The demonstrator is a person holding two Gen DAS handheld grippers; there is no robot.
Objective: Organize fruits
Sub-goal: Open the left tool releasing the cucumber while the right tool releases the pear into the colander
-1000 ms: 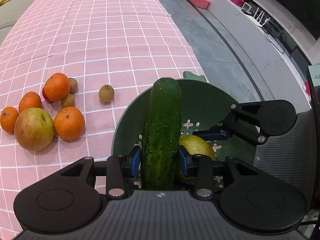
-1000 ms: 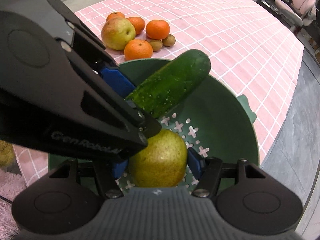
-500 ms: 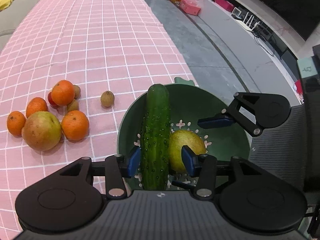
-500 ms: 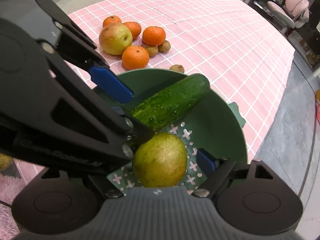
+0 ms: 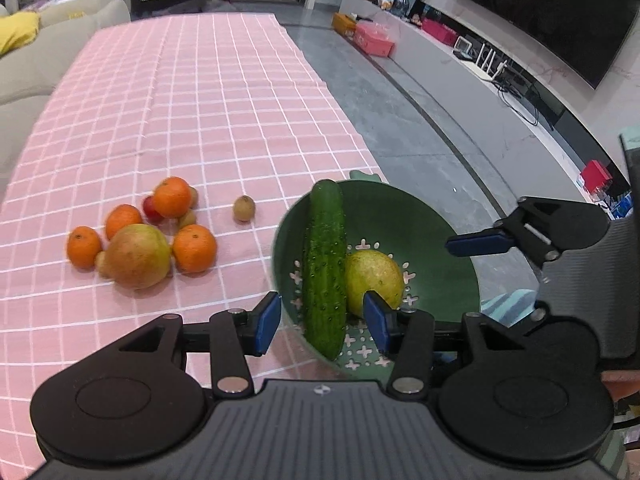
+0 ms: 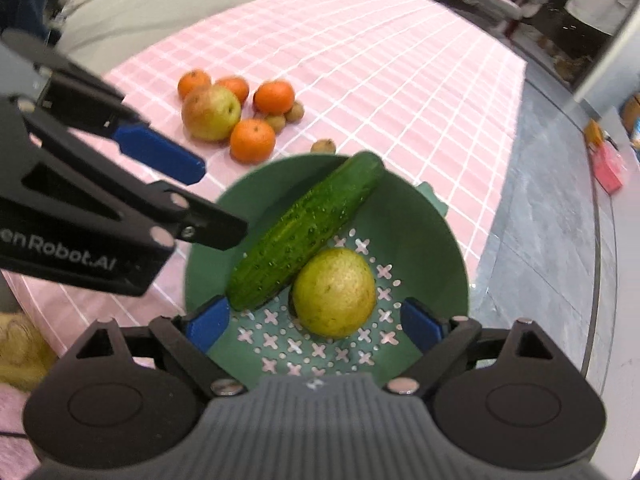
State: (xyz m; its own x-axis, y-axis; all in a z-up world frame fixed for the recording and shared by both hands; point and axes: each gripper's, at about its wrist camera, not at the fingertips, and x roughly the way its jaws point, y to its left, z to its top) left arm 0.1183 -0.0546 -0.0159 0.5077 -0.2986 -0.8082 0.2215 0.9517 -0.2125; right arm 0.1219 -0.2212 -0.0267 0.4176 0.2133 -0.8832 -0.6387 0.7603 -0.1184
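Cucumber (image 6: 306,232) and pear (image 6: 334,293) lie touching in colander (image 6: 424,220).

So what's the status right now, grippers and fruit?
Left gripper open, empty. Right gripper opening, nothing held. Cucumber and pear lying in the green bowl. Oranges waiting on the cloth, nothing in the way.

Cucumber (image 5: 324,268) and pear (image 6: 334,293) now released into colander (image 6: 436,240), both claws lifted clear.
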